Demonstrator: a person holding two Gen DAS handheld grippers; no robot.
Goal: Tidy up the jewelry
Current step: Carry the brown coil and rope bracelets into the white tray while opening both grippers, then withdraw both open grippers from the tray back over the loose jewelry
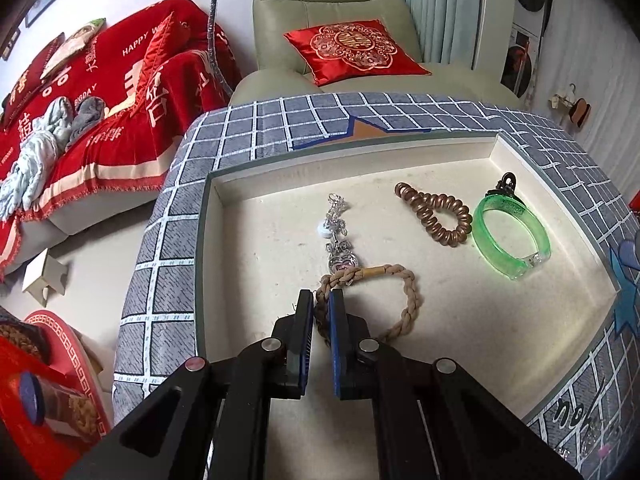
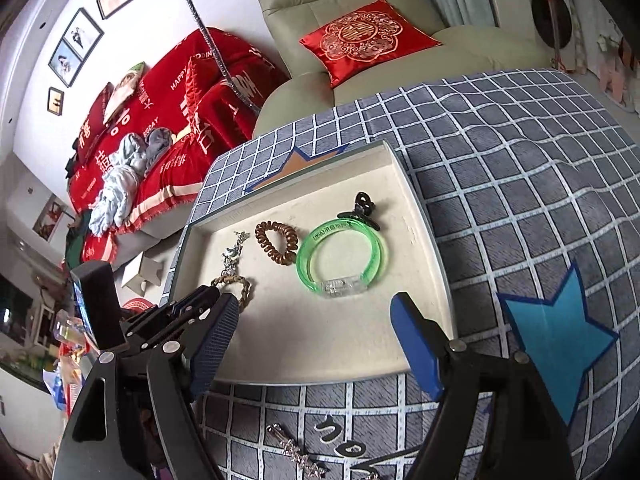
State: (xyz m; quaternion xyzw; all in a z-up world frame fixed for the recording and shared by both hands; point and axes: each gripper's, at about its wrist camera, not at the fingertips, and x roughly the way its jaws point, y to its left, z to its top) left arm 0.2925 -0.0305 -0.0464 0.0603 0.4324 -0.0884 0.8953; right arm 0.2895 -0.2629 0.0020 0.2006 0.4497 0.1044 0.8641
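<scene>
The braided rope bracelet point(image 1: 384, 300) is pinched at its near-left loop by the left gripper point(image 1: 322, 312), apparently for placing inside the cream tray point(image 1: 400, 380); the right gripper point(image 2: 316, 344) is held spread over the tray's near edge, empty, likely ready for the next piece.

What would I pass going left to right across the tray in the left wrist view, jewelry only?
silver charm chain → braided rope bracelet, pinched by the left gripper → brown spiral hair tie → green bangle, with the black hair claw just behind it.
</scene>
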